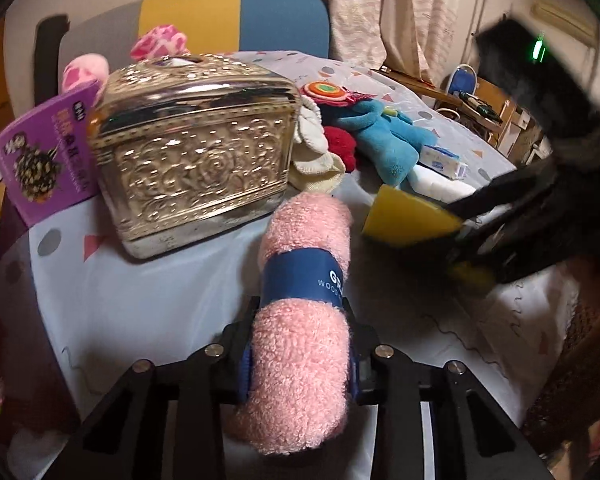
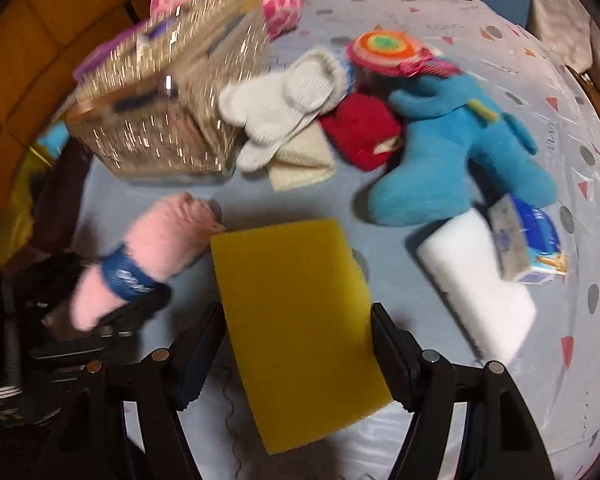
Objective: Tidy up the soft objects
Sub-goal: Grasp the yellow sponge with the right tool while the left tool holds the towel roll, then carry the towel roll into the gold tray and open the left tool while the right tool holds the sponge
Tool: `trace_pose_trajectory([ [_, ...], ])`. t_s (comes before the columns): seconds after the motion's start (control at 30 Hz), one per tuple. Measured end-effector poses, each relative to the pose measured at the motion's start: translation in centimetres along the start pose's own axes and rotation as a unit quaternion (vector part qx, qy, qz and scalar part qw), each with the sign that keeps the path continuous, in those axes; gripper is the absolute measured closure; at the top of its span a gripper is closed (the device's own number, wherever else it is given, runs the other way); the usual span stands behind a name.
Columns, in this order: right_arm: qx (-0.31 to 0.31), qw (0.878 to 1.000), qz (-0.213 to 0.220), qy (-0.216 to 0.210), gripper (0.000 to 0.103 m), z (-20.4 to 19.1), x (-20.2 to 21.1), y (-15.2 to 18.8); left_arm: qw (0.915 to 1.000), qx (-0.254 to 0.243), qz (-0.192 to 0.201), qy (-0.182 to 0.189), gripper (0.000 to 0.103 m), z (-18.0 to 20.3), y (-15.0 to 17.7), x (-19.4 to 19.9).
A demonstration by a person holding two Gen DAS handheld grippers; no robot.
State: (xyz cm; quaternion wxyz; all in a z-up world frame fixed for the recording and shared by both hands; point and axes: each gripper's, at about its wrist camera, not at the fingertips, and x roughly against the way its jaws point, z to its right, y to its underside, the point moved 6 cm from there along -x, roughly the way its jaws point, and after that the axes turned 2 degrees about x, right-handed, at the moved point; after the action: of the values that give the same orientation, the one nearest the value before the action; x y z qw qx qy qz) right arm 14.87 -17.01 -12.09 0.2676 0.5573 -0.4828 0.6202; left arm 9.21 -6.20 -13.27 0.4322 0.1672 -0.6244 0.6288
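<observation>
Left tongs (image 1: pixel 300 354) clench the pink rolled towel (image 1: pixel 304 320) near its blue band, low over the tabletop (image 1: pixel 140 300) just before the gold box (image 1: pixel 196 148); gripped off-centre, the roll could sag or bump the box, in a cluttered, curtained room. Right tongs (image 2: pixel 296 344) grip the yellow sponge (image 2: pixel 296 320) above the confetti-print cloth; the slab looks tilted and could twist free, or the two loads, nearly touching, could collide.
</observation>
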Motion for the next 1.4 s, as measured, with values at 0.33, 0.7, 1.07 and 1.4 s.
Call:
trace_pose_trajectory([
  [0.33, 0.013, 1.000, -0.008, 0.017, 0.028, -0.2, -1.8, 0.2, 0.9984, 0.026, 0.049, 0.012, 0.069, 0.7, -1.0, 6.5],
  [0.7, 0.031, 0.999, 0.004, 0.031, 0.028, -0.8, -1.9, 2.0, 0.9869, 0.116, 0.098, -0.054, 0.068, -6.5, -1.7, 14.6],
  [1.07, 0.038, 0.999, 0.007, 0.037, 0.028, -1.7, -2.0, 1.9, 0.9481, 0.260, 0.074, -0.168, 0.068, -22.5, 0.6, 18.7],
  [1.4, 0.041, 0.998, 0.008, 0.038, 0.028, -1.9, -2.2, 1.8, 0.9164, 0.348, 0.028, -0.196, 0.068, -31.7, 2.1, 16.8],
])
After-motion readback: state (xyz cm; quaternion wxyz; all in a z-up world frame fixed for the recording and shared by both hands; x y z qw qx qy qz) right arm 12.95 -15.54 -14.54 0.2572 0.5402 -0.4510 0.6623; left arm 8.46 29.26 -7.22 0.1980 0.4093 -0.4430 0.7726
